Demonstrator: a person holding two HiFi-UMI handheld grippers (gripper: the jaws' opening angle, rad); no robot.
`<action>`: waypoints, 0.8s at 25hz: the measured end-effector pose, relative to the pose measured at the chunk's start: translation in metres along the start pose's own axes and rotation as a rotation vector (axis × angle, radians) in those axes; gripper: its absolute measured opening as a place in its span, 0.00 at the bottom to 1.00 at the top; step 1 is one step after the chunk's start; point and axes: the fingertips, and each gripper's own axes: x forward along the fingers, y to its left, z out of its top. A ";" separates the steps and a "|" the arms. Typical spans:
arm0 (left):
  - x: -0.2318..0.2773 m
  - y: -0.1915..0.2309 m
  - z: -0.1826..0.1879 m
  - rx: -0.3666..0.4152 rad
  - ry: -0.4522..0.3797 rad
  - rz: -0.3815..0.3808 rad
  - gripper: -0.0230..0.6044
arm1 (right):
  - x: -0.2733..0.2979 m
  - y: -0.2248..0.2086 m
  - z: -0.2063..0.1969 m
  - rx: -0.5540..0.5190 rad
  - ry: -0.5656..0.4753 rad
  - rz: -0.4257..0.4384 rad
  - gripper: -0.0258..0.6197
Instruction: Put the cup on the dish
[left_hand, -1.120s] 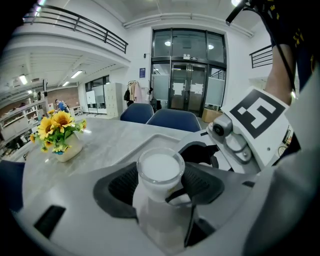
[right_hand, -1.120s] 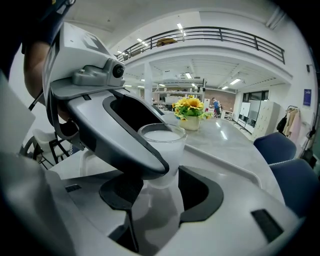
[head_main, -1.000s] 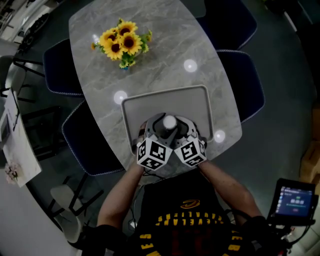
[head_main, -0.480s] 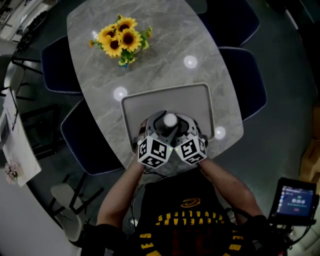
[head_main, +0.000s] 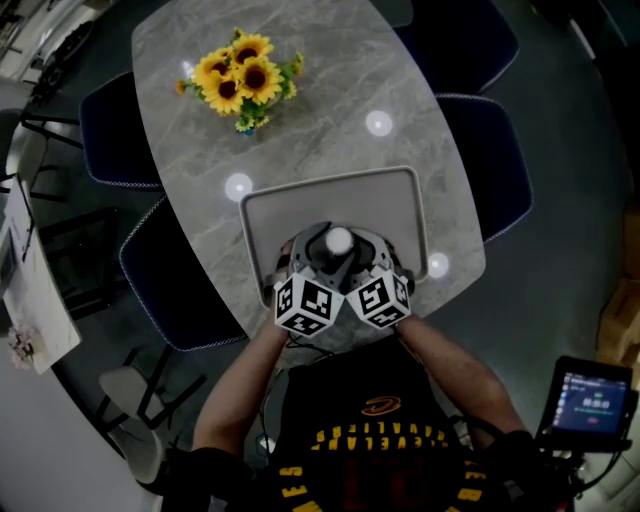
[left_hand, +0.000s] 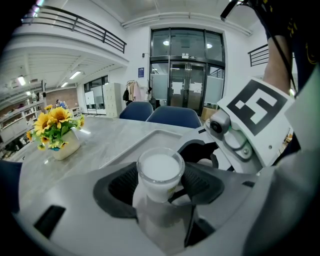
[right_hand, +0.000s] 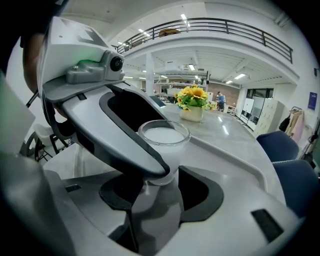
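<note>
Since the brimful glass cup looks slick, fragile and spillable, left gripper and right gripper both clasp its sides.

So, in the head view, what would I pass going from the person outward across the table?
cup of white liquid → bare stretch of the tray → sunflowers, off to the left

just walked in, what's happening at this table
A person holds a two-jaw gripper in each hand, both set around one clear cup of white liquid over the near end of a grey tray on the marble table. The left gripper has its pads on the cup. The right gripper flanks it too, but its grip is unclear. Sunflowers stand further back.
</note>
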 end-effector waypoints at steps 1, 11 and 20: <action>0.000 0.000 0.000 0.003 -0.003 0.000 0.47 | 0.000 0.000 0.000 -0.001 0.003 -0.001 0.39; 0.002 0.002 0.002 0.013 -0.044 0.013 0.47 | 0.003 -0.003 -0.004 0.015 0.023 0.011 0.39; 0.007 0.007 0.000 0.020 -0.083 0.044 0.47 | 0.006 -0.005 -0.009 0.018 0.047 0.021 0.39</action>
